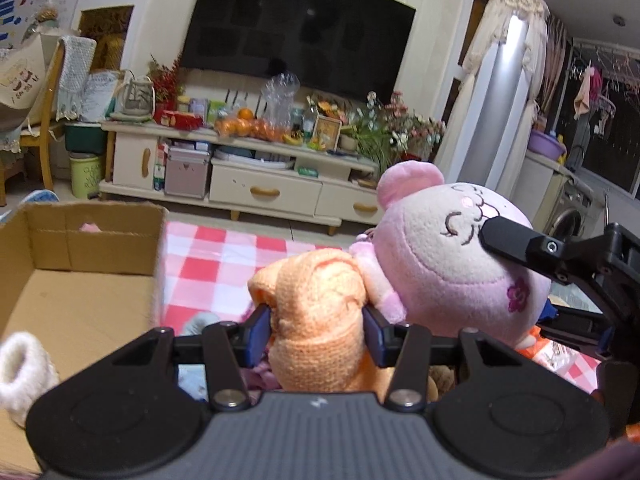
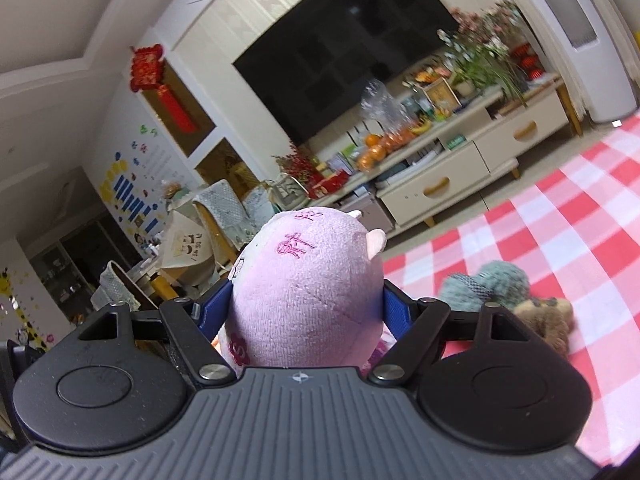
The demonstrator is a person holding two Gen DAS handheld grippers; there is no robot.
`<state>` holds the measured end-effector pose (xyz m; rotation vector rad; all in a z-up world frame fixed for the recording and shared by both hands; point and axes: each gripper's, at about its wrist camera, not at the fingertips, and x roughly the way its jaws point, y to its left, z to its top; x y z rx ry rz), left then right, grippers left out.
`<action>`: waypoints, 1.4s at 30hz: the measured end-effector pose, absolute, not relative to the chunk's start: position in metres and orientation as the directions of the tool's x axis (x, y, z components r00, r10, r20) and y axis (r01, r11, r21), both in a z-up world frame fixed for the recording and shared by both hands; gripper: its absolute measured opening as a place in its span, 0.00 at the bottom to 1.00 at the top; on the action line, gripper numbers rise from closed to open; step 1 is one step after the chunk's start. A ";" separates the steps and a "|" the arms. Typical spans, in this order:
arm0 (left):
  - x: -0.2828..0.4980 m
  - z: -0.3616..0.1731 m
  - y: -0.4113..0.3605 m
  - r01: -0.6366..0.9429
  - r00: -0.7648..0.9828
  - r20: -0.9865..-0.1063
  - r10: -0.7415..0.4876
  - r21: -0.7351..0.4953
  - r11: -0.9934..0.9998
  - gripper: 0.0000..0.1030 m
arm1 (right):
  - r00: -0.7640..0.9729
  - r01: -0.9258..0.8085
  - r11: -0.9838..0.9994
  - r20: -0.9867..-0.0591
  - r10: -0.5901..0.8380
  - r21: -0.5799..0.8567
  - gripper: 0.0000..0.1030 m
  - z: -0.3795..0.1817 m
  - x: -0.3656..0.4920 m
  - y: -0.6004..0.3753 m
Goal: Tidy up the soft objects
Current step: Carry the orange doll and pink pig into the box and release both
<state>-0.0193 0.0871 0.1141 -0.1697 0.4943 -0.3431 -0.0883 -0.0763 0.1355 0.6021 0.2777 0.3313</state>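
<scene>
My left gripper point(image 1: 316, 330) is shut on an orange knitted soft item point(image 1: 316, 304), held above the red-and-white checked cloth point(image 1: 208, 256). My right gripper point(image 2: 306, 306) is shut on a pink plush pig point(image 2: 304, 280), lifted above the cloth. The same pig point(image 1: 440, 248) shows in the left wrist view, with a right gripper finger point(image 1: 516, 240) against its face. An open cardboard box point(image 1: 80, 256) stands to the left, with something pink point(image 1: 92, 227) in its far corner and a white knitted item point(image 1: 22, 364) at its near edge.
A grey-green knitted item point(image 2: 488, 286) and a brown plush point(image 2: 546, 316) lie on the cloth point(image 2: 560, 216) to the right. A grey soft item point(image 1: 200, 322) lies under my left gripper. A TV cabinet point(image 1: 264, 188) with clutter stands beyond the table.
</scene>
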 end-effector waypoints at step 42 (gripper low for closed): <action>-0.011 0.094 0.235 -0.190 0.812 -0.582 0.039 -0.202 0.961 0.60 | 0.721 -0.423 0.804 -0.382 0.578 0.417 1.00 0.125 -0.027 -0.023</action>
